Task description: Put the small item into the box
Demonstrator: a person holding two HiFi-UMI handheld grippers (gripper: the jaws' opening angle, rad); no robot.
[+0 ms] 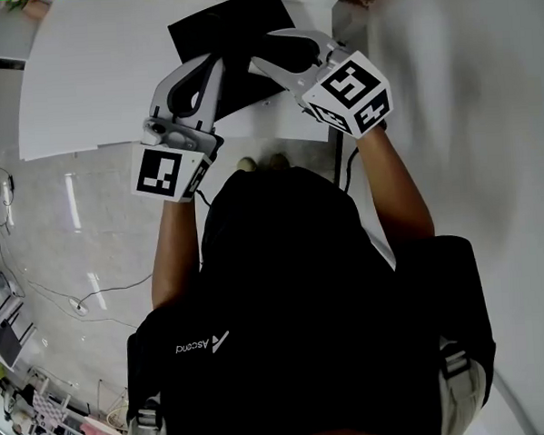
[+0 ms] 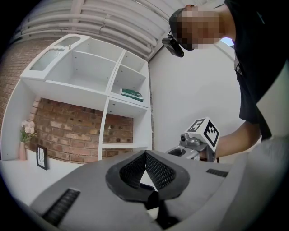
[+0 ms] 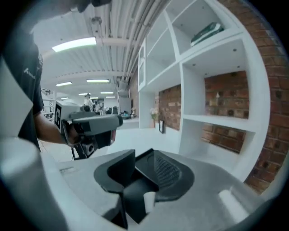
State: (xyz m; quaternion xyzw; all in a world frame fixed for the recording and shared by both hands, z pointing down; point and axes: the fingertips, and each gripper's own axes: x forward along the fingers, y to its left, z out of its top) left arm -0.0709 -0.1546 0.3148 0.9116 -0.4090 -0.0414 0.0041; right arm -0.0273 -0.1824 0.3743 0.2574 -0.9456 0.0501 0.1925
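The black box (image 1: 222, 37) lies close to the white worktop's (image 1: 92, 76) near edge, with bare worktop to its left. Your left gripper (image 2: 144, 154) is clenched, tips meeting. Your right gripper (image 3: 142, 159) grasps the black box by its wall. The small white item (image 3: 149, 201) sits low between those jaws.

The box (image 1: 229, 34) is matt black. From above it shows as a flat rectangle lying skewed on the white bench (image 1: 92, 76), toward the far side, with one corner pointing far and right. Its near edge is covered. Close in, what looks like one smooth black wall of it stands upright between the jaws of the right hand-held gripper (image 3: 144, 155). The small item (image 3: 149, 201) is a tiny white stub, pale against the black, low down and just right of that wall. I cannot tell whether it touches the wall.
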